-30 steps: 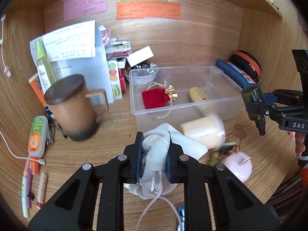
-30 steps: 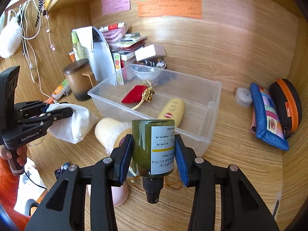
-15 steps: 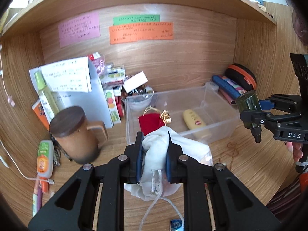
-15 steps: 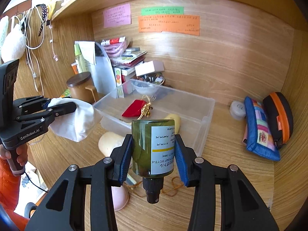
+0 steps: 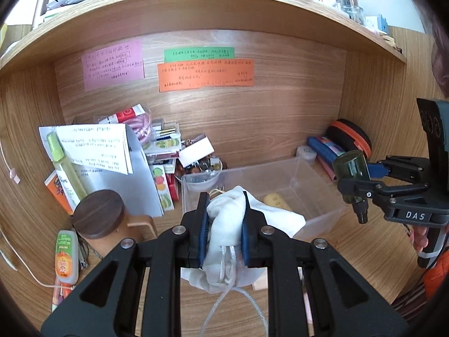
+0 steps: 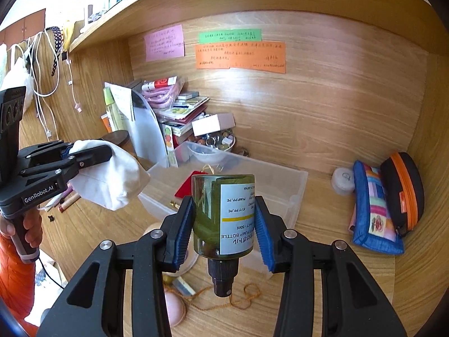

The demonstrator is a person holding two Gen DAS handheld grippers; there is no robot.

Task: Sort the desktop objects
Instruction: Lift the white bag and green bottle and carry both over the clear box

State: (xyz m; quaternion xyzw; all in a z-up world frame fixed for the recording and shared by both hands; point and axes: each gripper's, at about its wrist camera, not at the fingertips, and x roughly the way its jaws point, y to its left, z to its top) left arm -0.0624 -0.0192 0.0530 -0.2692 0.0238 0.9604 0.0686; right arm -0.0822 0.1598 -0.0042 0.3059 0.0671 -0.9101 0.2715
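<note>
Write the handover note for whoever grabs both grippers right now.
Left gripper: shut on white drawstring pouch, held above the near edge of the clear bin.
Right gripper: shut on green pump bottle, nozzle toward the camera, near the bin's front.
Done: red pouch and yellow tube in the bin.
Left: drop both held items in; the pink round item and beige cord remain on the desk.

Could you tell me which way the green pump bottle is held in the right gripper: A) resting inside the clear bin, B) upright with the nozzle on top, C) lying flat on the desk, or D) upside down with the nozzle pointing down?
D: the right gripper is shut on the green pump bottle, whose black nozzle hangs below the pads and whose label reads inverted, above the desk.
</note>
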